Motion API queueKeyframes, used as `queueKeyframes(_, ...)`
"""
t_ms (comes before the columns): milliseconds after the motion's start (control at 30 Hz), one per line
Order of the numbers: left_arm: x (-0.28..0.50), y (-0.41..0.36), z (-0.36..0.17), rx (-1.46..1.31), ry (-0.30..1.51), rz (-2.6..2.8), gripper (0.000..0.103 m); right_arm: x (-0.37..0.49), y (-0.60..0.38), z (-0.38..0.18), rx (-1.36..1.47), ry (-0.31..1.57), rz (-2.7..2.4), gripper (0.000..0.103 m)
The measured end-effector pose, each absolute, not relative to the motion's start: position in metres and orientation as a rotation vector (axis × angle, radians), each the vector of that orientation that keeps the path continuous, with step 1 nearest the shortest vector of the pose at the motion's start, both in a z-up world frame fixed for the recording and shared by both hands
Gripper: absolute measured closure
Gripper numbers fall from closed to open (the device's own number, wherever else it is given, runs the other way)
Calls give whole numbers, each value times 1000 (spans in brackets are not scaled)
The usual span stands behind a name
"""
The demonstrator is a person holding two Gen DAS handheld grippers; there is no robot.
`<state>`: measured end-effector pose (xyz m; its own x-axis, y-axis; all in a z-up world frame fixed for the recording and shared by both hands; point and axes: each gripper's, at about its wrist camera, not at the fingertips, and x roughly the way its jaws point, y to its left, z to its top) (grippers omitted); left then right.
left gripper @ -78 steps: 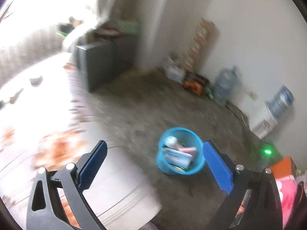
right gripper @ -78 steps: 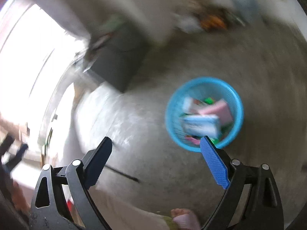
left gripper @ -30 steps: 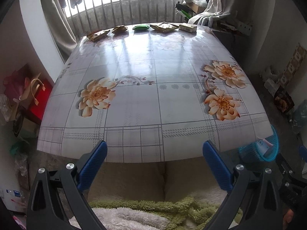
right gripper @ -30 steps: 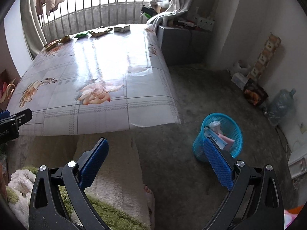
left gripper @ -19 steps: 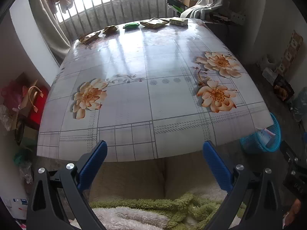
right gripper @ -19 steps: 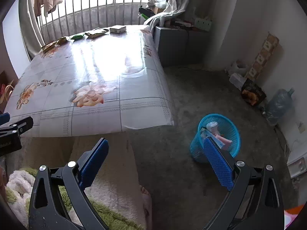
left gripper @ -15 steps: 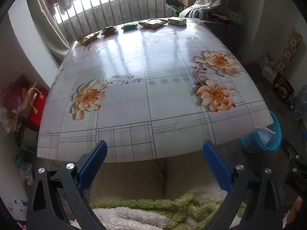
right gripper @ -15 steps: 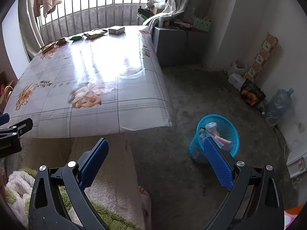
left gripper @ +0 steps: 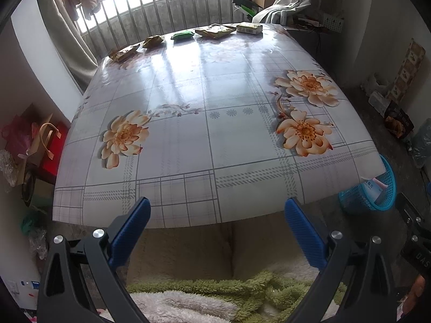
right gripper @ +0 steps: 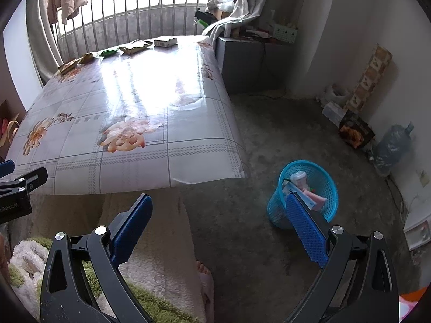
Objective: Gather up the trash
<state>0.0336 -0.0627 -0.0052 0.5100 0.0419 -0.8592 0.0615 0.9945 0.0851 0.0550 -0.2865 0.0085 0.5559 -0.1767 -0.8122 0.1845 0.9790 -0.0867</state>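
Note:
Several packets and a small box lie in a row along the far edge of the flowered table (left gripper: 188,134), among them a green packet (left gripper: 182,35) and a pale box (left gripper: 249,28). The same row shows in the right wrist view, with the green packet (right gripper: 108,52) and the box (right gripper: 164,41). A blue mesh bin (right gripper: 307,199) stands on the floor right of the table with wrappers inside; in the left wrist view the bin (left gripper: 377,191) peeks past the table corner. My left gripper (left gripper: 215,223) and right gripper (right gripper: 219,218) are both open, empty, held in front of the near table edge.
A grey cabinet (right gripper: 250,62) stands beyond the table on the right. A water bottle (right gripper: 390,145) and boxes line the right wall. Bags (left gripper: 32,145) sit on the floor left of the table. A person's fleece-covered lap (left gripper: 204,296) and bare toes (right gripper: 204,271) lie below.
Both grippers swung away from the blue bin to face the table. Over the last second both views have shifted only slightly. Both stayed open and empty.

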Motion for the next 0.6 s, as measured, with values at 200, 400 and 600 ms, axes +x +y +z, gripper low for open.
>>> queueKeyframes(200, 33, -62, -4, 110, 1037, -7, 6, 56, -285, 9, 7, 954, -207, 8)
queueKeyframes(400, 33, -59, -4, 106, 1040, 1, 5, 56, -284, 10, 7, 951, -206, 8)
queueKeyframes(600, 33, -59, -4, 105, 1042, 1, 6, 56, -284, 11, 7, 953, -204, 8)
